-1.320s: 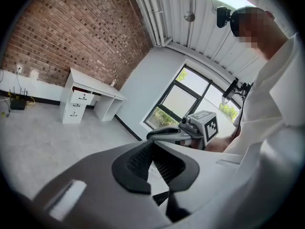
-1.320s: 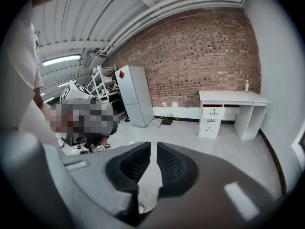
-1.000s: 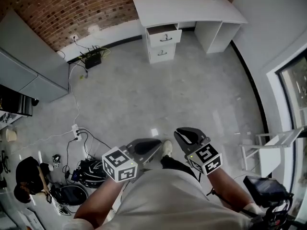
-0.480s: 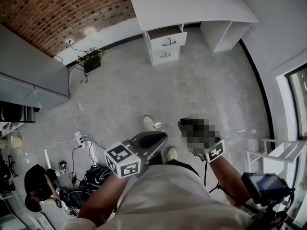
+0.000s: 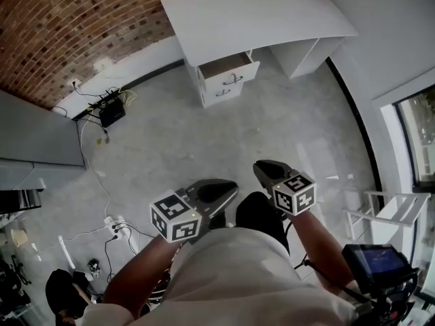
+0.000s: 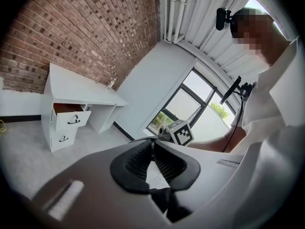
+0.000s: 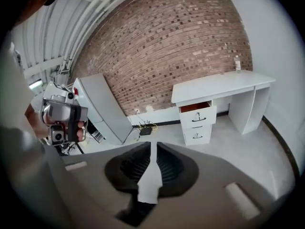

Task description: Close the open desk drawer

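A wide grey floor point(image 5: 204, 141) lies between the person and the white counter point(image 5: 251, 12), which stands against the brick wall point(image 5: 81, 19). Just under the counter's top, the top drawer point(image 5: 228, 66) stands pulled out. Nothing of the task looks done yet: both the approach and the push remain. The left claw point(image 5: 230, 191) and right claw point(image 5: 261, 169) are well apart from the drawer, each with its jaws pressed together on nothing.
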Tool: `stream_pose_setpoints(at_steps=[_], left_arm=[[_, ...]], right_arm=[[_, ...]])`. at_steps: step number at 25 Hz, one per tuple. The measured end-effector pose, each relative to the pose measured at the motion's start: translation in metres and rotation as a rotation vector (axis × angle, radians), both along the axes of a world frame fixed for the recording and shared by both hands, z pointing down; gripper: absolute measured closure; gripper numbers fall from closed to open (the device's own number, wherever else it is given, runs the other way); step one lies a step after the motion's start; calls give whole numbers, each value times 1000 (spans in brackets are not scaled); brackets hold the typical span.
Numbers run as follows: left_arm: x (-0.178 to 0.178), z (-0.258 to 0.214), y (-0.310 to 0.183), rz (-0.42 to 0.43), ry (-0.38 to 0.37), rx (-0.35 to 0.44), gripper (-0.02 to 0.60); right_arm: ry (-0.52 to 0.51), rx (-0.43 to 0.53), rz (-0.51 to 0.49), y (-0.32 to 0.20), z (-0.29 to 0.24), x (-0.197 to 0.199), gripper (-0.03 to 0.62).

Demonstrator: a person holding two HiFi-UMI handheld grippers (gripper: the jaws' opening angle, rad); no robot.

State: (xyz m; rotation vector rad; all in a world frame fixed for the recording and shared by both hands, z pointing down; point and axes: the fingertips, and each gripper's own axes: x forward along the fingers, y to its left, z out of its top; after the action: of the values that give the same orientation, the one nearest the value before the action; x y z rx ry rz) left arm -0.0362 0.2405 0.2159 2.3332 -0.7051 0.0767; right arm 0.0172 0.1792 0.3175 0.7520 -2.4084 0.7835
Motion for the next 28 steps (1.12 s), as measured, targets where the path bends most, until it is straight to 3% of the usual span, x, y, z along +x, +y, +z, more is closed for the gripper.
stream_pose_setpoints(at_steps=[9,12,21,28], left_arm=[[-42,24,-70,-35,12,-44,558],[-47,39,-97,-36,4,-62,558],[-32,75,-183,13,-44,-100,558],[-11,104,-239,79,-104,-109,558]], right_arm=[[-111,-195,87,-97,72,-61,565],[-175,-258,161,-141,105,-74,565],[-460,-485,428,-264,195,-95,565],[-549,-556,538,-332,271,-95,551]])
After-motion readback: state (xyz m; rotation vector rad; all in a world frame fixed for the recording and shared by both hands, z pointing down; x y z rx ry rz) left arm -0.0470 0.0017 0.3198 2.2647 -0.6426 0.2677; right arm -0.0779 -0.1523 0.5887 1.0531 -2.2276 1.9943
